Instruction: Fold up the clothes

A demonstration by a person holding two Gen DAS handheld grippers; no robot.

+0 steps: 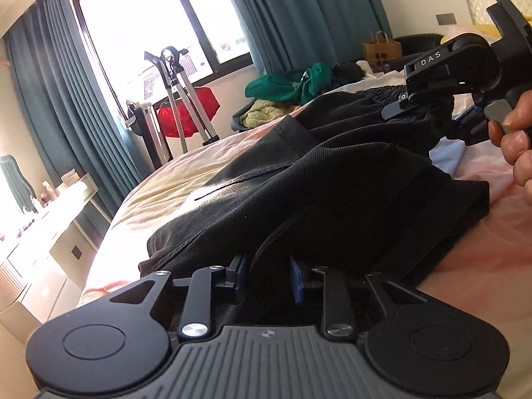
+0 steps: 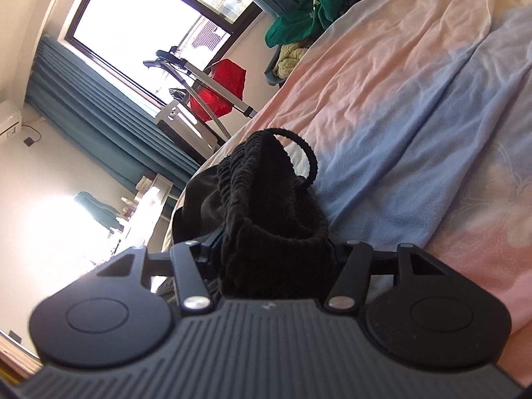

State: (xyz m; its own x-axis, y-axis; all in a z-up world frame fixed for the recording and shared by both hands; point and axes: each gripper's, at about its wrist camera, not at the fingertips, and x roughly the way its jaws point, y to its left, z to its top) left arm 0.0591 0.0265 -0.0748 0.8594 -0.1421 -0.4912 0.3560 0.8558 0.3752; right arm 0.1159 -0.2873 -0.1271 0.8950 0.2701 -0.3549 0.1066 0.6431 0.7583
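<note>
Two grippers each pinch the black shorts (image 1: 332,179) lying on the bed (image 1: 482,259). The left gripper (image 1: 267,277) holds one end; the right gripper (image 2: 276,252) holds the stretchy waistband. The shorts look bunched, not neatly folded. More clothes (image 1: 289,84) wait in a pile.

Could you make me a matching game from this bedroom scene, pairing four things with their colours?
Things:
1. shorts held in both grippers
2. garment heaped at the far side of the bed
3. curtains by the window
4. cloth hanging on the stand

Colours:
A. red
B. black
C. bright green
D. dark teal

Pairs: 1-B, 2-C, 3-D, 4-A
</note>
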